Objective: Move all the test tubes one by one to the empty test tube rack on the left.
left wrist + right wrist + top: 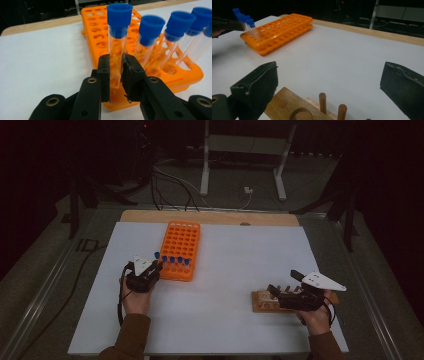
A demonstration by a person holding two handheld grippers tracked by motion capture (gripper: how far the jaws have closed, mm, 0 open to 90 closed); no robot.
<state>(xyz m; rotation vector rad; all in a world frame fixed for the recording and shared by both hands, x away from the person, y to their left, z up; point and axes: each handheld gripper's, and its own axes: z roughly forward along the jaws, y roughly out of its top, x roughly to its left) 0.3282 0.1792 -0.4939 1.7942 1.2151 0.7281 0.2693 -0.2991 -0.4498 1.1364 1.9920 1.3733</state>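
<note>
Clear plastic forms the body of the test tube (pixel 116 50), which carries a blue cap (pixel 119 16) and stands upright between the jaws of the left hand-held gripper (pixel 116 75). Both black pads press on the tube wall below the cap, so this hand-held gripper is closed on the tube. The tube's lower end sits at the near edge of the orange rack (pixel 100 32); whether it is seated in a hole cannot be told.

At 3 o'clock from the held tube, four more blue-capped tubes (pixel 150 37) stand in the rack's nearest row, leaning slightly. In the high view the rack (pixel 181 245) lies at 11 o'clock from the middle of the white tabletop (pixel 225 270), long side running away from the person, with the left hand-held gripper (pixel 152 268) just at its near-left corner.

Well apart, at 4 o'clock on the tabletop, the right hand-held gripper (pixel 274 291) hovers over a wooden peg stand (pixel 262 301). In the right gripper view its jaws stand wide apart with nothing between the pads (pixel 259 85), and the wooden stand (pixel 287 102) with its upright pegs (pixel 322 101) lies below them.
</note>
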